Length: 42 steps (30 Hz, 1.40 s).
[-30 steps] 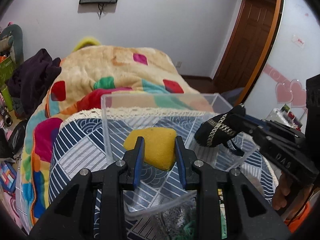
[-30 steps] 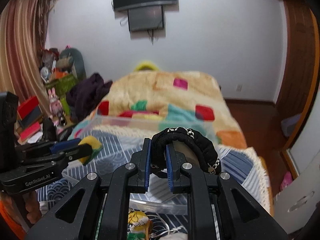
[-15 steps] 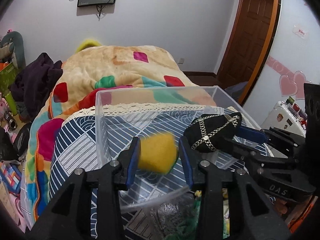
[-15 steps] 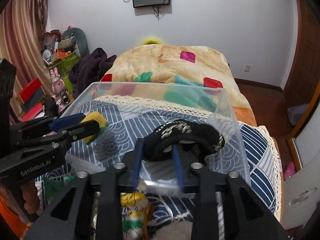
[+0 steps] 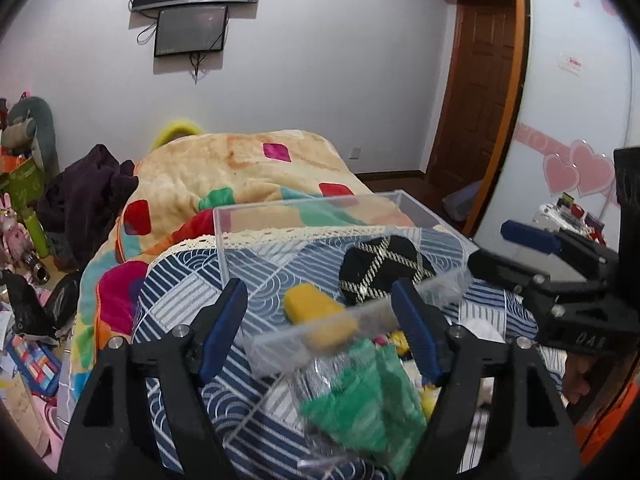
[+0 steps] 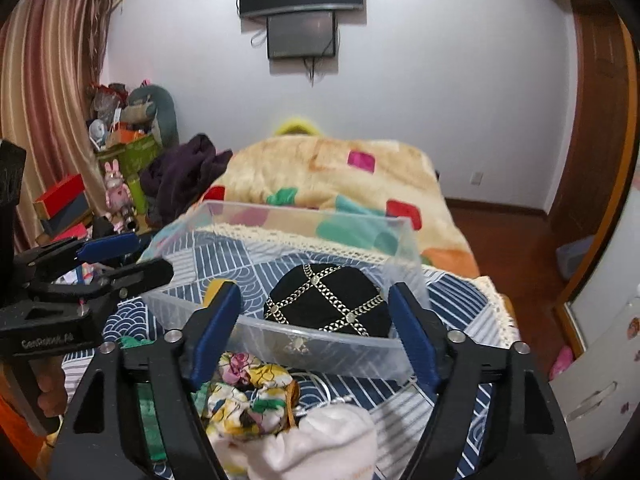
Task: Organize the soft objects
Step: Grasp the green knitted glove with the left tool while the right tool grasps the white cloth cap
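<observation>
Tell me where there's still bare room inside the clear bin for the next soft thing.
In the clear bin, the far half is bare, between the back wall and the black chain-trimmed pouch. The far left corner beyond the yellow sponge is also open. The near side is crowded: sponge and pouch lie close together there. Outside, in front of the bin, the floral cloth and white cloth pile up.

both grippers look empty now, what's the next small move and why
Probably lower the right gripper toward the floral fabric bundle just below it and close on it. Both grippers are open, the left gripper too; the yellow sponge and black chain-trimmed pouch already lie inside the clear bin, while the bundle lies outside its near wall.
</observation>
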Each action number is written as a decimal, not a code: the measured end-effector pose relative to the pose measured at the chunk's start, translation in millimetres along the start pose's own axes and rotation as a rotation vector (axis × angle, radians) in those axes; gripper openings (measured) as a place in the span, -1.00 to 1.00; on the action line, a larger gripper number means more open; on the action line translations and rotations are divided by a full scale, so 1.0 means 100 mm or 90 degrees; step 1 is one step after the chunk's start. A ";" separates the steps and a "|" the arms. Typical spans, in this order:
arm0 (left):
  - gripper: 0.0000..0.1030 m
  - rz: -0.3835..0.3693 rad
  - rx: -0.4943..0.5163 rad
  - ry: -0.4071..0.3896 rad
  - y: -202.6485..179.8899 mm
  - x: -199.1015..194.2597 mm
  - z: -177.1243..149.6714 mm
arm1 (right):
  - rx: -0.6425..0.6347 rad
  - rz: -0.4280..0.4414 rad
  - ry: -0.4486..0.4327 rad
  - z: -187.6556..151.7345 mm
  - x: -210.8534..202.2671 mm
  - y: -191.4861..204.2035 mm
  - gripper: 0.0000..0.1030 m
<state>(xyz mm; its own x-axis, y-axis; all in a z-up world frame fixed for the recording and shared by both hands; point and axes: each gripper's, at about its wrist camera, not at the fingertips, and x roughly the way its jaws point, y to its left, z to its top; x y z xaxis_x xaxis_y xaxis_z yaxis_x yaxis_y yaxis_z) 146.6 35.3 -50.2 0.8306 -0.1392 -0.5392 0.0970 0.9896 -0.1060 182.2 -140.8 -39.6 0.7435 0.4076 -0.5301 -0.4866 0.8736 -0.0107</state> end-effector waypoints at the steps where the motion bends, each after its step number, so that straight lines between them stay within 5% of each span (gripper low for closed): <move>1: 0.44 0.000 0.004 0.001 -0.02 -0.02 -0.05 | 0.002 0.000 -0.004 -0.02 -0.02 0.00 0.48; 17: 0.43 -0.013 -0.020 0.022 -0.20 -0.12 -0.67 | 0.091 -0.008 0.060 -0.69 -0.05 -0.23 0.58; 26: -0.20 -0.026 -0.029 0.044 -0.23 0.01 -0.78 | 0.109 0.009 0.091 -0.92 0.00 -0.23 0.57; 34: -0.66 -0.032 -0.032 0.018 -0.23 -0.07 -0.81 | 0.095 0.032 0.102 -0.96 0.04 -0.18 -0.34; 38: -0.71 -0.041 -0.038 -0.001 -0.22 -0.18 -0.78 | 0.092 0.029 0.089 -0.95 -0.01 -0.14 -0.60; 42: -0.74 -0.048 -0.042 -0.017 -0.20 -0.30 -0.74 | 0.094 0.009 0.070 -0.92 -0.07 -0.17 -0.65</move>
<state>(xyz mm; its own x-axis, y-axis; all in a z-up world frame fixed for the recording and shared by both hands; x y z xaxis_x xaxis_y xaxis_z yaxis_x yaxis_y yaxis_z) 78.8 17.5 -93.9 0.8364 -0.2109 -0.5059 0.1237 0.9718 -0.2006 143.0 -183.2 -113.2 0.6788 0.3957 -0.6187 -0.4175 0.9010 0.1182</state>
